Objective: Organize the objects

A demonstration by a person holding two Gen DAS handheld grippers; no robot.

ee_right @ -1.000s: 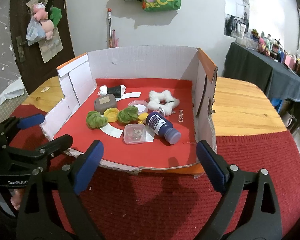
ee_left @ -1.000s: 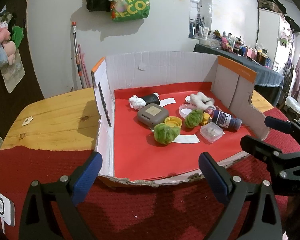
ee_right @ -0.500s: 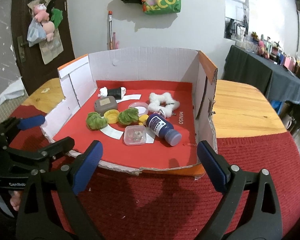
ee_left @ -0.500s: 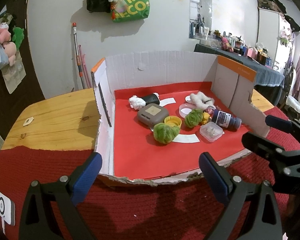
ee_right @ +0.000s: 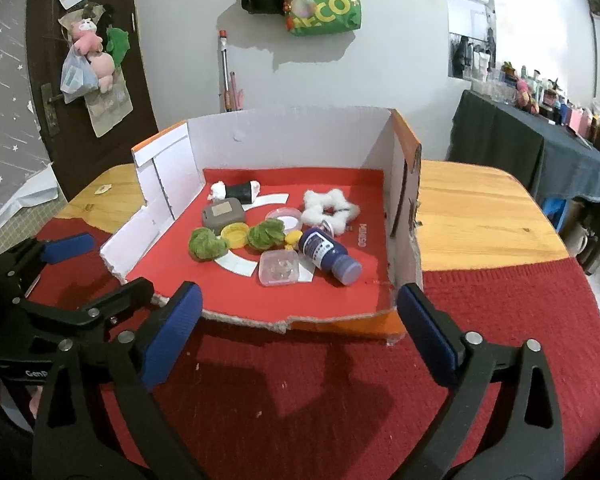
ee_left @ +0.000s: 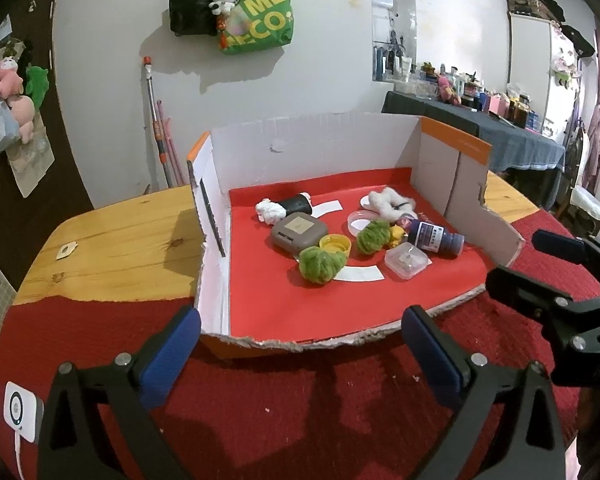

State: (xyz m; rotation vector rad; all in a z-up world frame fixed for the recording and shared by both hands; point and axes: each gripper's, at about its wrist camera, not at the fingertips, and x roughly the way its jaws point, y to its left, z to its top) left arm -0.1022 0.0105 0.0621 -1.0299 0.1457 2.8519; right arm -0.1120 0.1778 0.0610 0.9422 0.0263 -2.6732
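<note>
Objects for sorting are lying clustered on the red floor of a cut-open cardboard box [ee_left: 316, 140], while both tongs are hanging just in front of its torn front edge, above the red cloth [ee_left: 300, 420] covering the near part of the table [ee_left: 112, 240]. Left tongs [ee_left: 300, 344] are standing wide apart with nothing between the blue pads, and right tongs [ee_right: 300, 320] are gaping equally wide and holding nothing; each is showing at the edge of the other's view. Nearest the left tongs, a green fuzzy ball [ee_left: 320, 264] is sitting on a white paper strip [ee_left: 360, 275], touching a yellow cap [ee_left: 334, 243]. Just beside it, a second green ball [ee_left: 374, 237] is resting against a small yellow piece [ee_left: 396, 236]. A clear plastic case [ee_right: 279, 267] is lying near the front, touching a dark blue bottle [ee_right: 326, 251] that is lying on its side with its cap pointing toward the right front corner. Behind these, a grey-brown square case [ee_left: 298, 232] is sitting flat, with a black roll with white ends [ee_left: 286, 207] lying just beyond it. A round clear lid [ee_right: 283, 218] is sitting beside a white fluffy star-shaped ring [ee_right: 330, 208] toward the back right. Well behind the box, a green tote bag [ee_left: 260, 20] and a black bag [ee_left: 192, 8] are hanging on the white wall, and stuffed toys [ee_right: 92, 56] are hanging on the dark door at left.
</note>
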